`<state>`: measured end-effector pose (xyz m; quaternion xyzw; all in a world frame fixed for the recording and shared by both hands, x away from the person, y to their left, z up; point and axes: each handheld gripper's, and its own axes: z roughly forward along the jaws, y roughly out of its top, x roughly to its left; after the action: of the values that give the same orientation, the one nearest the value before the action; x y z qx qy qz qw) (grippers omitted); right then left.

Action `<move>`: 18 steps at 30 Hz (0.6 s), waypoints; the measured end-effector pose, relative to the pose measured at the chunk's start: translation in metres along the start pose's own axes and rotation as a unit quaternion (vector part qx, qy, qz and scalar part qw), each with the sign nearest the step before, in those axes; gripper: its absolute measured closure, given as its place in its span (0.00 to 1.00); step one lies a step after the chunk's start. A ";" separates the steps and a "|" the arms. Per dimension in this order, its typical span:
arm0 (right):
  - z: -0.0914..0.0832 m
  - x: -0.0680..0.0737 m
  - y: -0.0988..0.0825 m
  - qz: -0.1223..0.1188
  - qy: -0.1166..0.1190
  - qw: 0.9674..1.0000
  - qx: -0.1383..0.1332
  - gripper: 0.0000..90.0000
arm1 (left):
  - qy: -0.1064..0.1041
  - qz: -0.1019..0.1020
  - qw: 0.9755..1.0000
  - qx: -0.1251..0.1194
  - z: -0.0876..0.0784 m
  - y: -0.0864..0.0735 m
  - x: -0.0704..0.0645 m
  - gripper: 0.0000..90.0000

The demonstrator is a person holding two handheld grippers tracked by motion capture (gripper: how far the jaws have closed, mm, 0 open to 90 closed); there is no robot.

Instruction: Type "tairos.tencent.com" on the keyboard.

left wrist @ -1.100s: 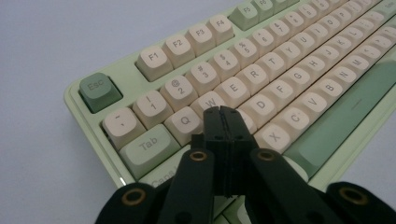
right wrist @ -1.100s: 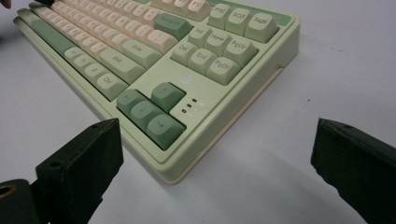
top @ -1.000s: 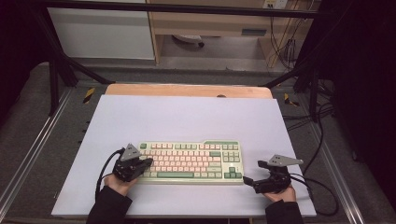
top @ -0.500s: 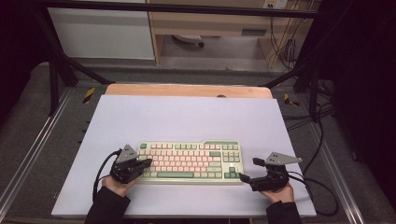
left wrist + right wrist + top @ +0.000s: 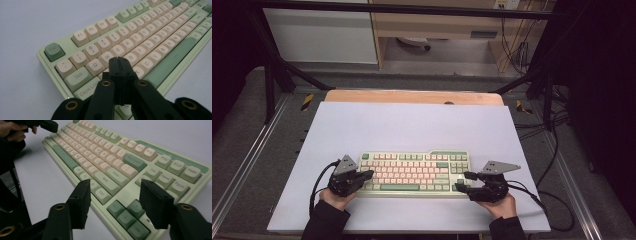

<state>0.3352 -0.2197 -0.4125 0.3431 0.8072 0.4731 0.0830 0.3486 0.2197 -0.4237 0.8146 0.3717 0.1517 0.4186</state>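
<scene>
A pale green keyboard (image 5: 414, 172) with cream and green keys lies on the white tabletop (image 5: 412, 125), near its front edge. My left gripper (image 5: 368, 175) is at the keyboard's left end. In the left gripper view it (image 5: 118, 60) is shut and empty, its tip just above the letter keys of the keyboard (image 5: 140, 32) near the Caps Lock row. My right gripper (image 5: 464, 181) is at the right end. In the right gripper view it (image 5: 118, 200) is open, its jaws straddling the arrow-key corner of the keyboard (image 5: 107, 157). The other hand's gripper (image 5: 42, 123) is at the far end.
A wooden strip (image 5: 412, 96) borders the table's back edge. Black frame bars (image 5: 272, 75) stand at both sides. Cables (image 5: 552, 200) trail off the right edge. Bare white surface lies behind the keyboard.
My right gripper has slid a little left, up to the keyboard's right end. The left gripper has hardly moved.
</scene>
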 end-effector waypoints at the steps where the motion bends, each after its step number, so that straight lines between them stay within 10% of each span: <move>1: 0.002 0.001 0.001 -0.001 0.004 1.000 0.001 0.51 | 0.000 0.000 1.000 0.000 0.000 0.000 0.000 1.00; 18: 0.037 0.024 0.024 -0.014 0.032 0.999 0.032 0.86 | -0.001 0.002 1.000 0.000 0.000 0.000 0.000 1.00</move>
<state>0.3452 -0.1712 -0.4084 0.3188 0.8291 0.4563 0.0524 0.3488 0.2197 -0.4238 0.8155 0.3700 0.1514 0.4186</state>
